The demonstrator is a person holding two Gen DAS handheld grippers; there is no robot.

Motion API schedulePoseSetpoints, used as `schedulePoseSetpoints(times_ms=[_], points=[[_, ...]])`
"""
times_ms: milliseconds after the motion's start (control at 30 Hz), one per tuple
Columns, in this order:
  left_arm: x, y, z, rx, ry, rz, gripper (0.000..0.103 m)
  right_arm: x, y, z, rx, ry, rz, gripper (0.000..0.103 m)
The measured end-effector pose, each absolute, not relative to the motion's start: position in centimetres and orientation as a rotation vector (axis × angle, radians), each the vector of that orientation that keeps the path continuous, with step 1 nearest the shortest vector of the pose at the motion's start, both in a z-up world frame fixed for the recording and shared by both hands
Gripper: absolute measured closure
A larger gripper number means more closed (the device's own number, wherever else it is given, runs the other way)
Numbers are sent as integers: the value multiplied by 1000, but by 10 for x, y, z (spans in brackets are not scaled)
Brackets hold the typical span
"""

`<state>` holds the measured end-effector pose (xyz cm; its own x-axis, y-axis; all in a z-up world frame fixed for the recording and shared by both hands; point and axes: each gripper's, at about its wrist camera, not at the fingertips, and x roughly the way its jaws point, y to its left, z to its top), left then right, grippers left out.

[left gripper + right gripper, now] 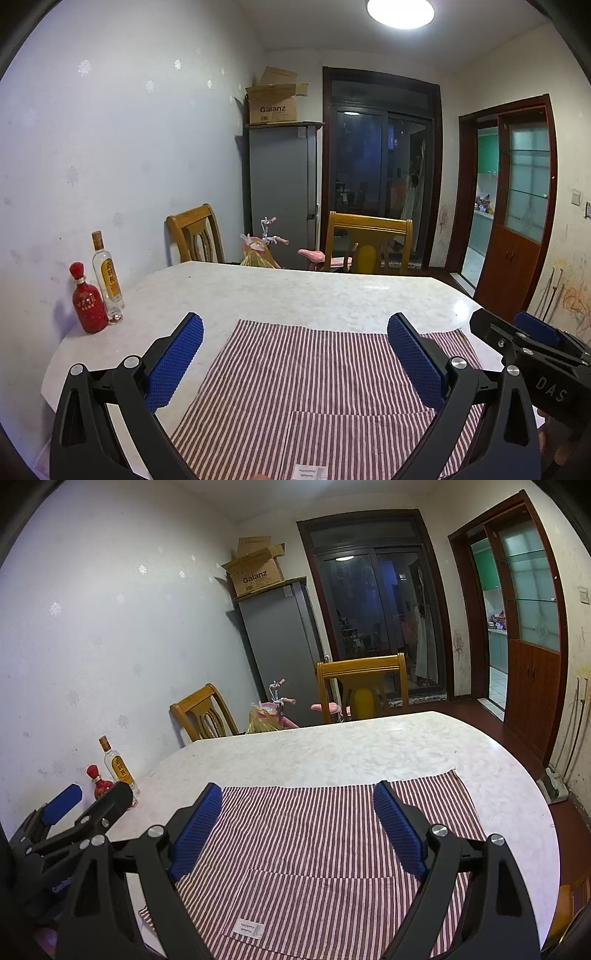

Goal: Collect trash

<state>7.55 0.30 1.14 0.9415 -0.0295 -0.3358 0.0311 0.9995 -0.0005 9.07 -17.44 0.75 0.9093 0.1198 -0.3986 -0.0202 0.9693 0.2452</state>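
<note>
My left gripper [295,339] is open and empty, held above a red-and-white striped cloth [314,387] on the marble table [295,288]. My right gripper [297,805] is open and empty above the same cloth [314,849]. The right gripper shows at the right edge of the left wrist view [524,339], and the left gripper at the left edge of the right wrist view [88,801]. No loose trash shows on the table.
A red bottle [88,302] and a clear bottle with a yellow label [108,275] stand at the table's left edge by the wall; they also show in the right wrist view [99,781] [118,766]. Two wooden chairs [195,236] [369,240] stand at the far side.
</note>
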Motion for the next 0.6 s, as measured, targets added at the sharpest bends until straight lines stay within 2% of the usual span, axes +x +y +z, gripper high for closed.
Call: schedulePoseSetpoints(times_ms=[600], points=[[77,-1,14,13,368,-16,6,91,-175,8,247,434,74,19]])
